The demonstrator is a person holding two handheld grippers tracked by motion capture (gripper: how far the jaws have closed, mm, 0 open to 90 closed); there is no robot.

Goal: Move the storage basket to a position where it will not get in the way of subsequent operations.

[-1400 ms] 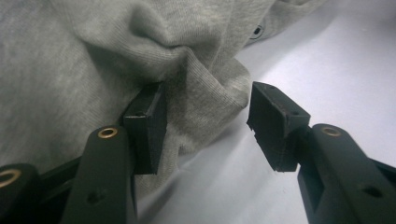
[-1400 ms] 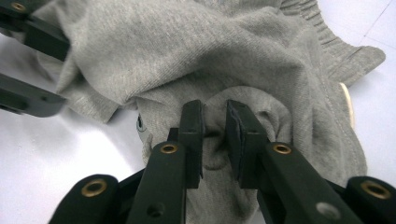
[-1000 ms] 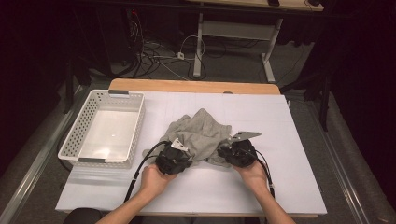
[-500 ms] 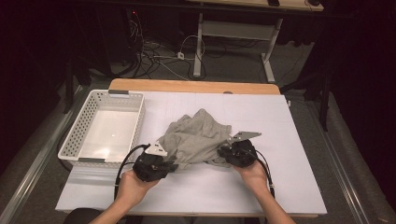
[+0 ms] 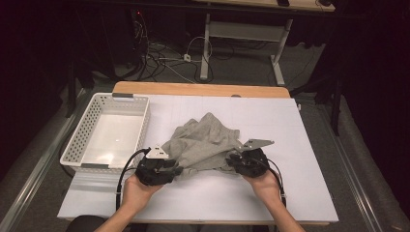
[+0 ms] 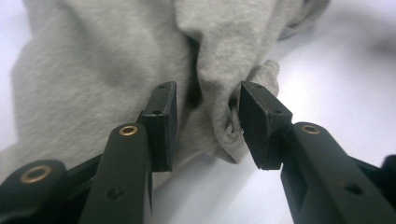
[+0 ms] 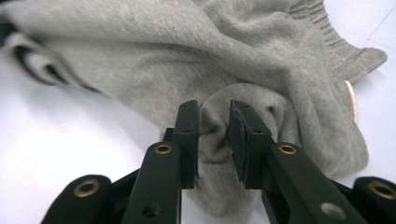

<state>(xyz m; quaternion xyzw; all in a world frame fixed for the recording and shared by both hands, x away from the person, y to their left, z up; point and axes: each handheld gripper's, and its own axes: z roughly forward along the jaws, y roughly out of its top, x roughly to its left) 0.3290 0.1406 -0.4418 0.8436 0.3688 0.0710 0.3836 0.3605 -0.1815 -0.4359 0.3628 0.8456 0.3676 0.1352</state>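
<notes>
Garment: grey knit cloth [image 5: 205, 145], crumpled in a heap near the middle of the table, ribbed band [image 7: 327, 32] at its far side in the right gripper view. A pale round disc [image 7: 351, 100], part hidden, lies at its edge in that view.
Garment position: on the white table top, just right of the basket, apart from it; its near edge lies between the two grippers.
Left gripper: [image 5: 175, 170] at the cloth's near left corner, held in the person's left hand [image 5: 135, 191]. Jaws have just been opening and now stand well apart. A fold of cloth [image 6: 224, 93] hangs between them; it touches the right-hand pad [image 6: 254, 126], while the left-hand pad [image 6: 163, 126] stands clear of it. No grip.
Right gripper: [image 5: 231, 162] at the cloth's near right edge, held in the right hand [image 5: 266, 181]. Jaws have just been opening slightly, yet the gap is narrow, with a bunch of cloth [image 7: 212, 126] pinched between both pads. Cloth held.
Basket: white perforated plastic [image 5: 80, 142], left side of the table, nothing visible inside.
Table: white sheet [image 5: 300, 145] over a wooden top, the wood [image 5: 200, 89] showing along the far edge.
Cables: black lead [image 5: 126, 166] loops from the left gripper; another [image 5: 276, 171] trails by the right wrist.
Plates: grey three-cornered plate on each gripper [image 5: 157, 152] [image 5: 257, 143].
</notes>
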